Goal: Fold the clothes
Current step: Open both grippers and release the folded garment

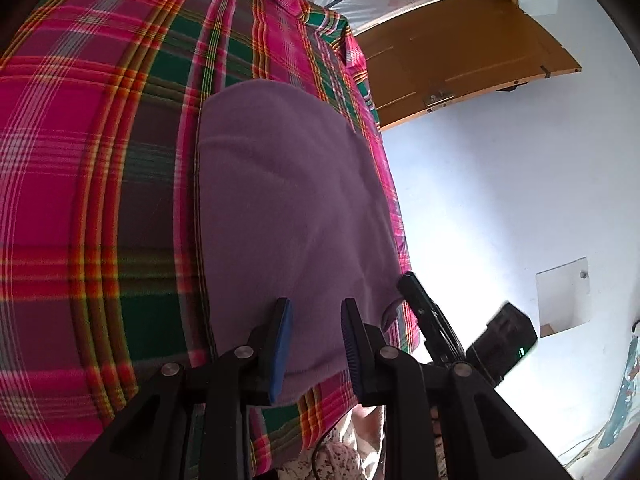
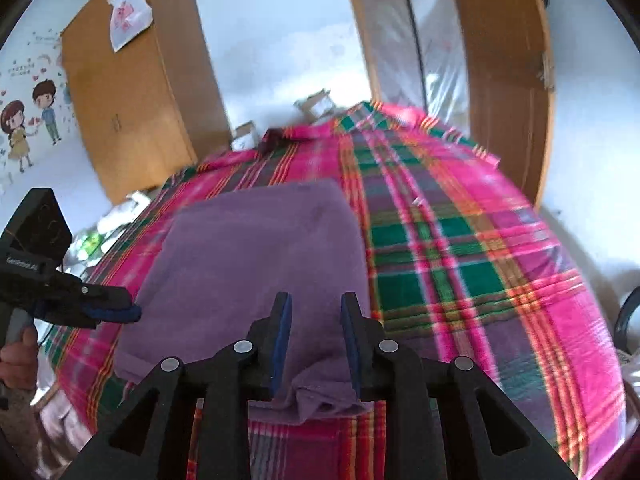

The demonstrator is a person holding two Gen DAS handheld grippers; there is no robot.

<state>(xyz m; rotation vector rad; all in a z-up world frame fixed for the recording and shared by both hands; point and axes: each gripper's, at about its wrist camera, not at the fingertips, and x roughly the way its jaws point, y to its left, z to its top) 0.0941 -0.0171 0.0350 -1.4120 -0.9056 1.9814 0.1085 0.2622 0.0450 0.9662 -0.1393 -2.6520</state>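
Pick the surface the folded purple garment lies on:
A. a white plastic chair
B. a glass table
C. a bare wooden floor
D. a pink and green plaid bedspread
D: in both wrist views the purple garment lies flat on the pink and green plaid bedspread, whose checks show around it on every side, with the right gripper over its near edge.

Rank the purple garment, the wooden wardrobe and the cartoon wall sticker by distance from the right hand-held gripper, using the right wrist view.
1. Purple garment: directly at the right hand-held gripper, on the plaid bed cover.
2. Wooden wardrobe: beyond the bed, upper left.
3. Cartoon wall sticker: far left; about level with the wardrobe, too close to call.
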